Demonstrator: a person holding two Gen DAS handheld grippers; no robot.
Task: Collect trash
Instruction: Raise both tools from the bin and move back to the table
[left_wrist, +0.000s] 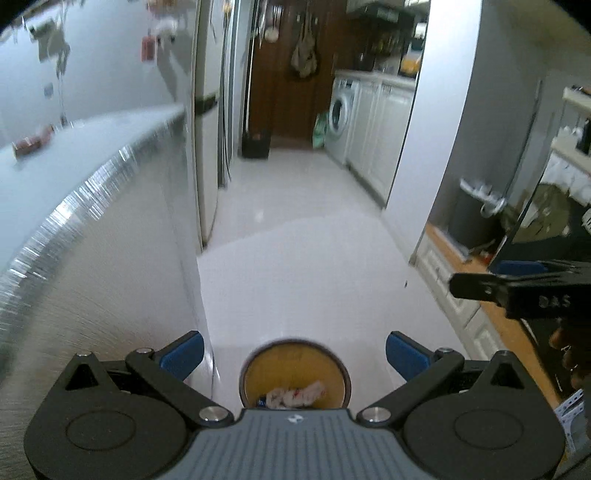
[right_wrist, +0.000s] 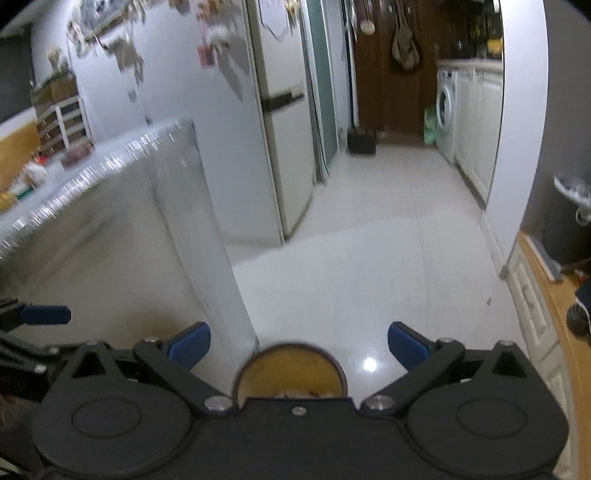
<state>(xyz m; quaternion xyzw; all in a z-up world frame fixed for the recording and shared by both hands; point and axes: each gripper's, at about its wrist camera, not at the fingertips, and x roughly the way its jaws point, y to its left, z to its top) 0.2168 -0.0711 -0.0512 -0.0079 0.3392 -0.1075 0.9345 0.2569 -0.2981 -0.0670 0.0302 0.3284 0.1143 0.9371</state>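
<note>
A round bin (left_wrist: 295, 369) with a yellow inside stands on the white floor just below my left gripper (left_wrist: 294, 350). Crumpled white trash (left_wrist: 295, 395) lies inside it. My left gripper is open and empty, its blue pads (left_wrist: 183, 354) wide apart above the bin. The same bin (right_wrist: 290, 373) shows under my right gripper (right_wrist: 299, 345), which is also open and empty. The right gripper appears at the right edge of the left wrist view (left_wrist: 517, 288). The left gripper's blue pad shows at the left edge of the right wrist view (right_wrist: 46, 314).
A table with a shiny foil-like edge (left_wrist: 74, 206) stands close on the left, with small items on top. A fridge (right_wrist: 280, 129) stands beyond it. White floor (left_wrist: 303, 266) runs ahead to a washing machine (left_wrist: 341, 114) and cabinets. A wooden counter (left_wrist: 517, 332) is at right.
</note>
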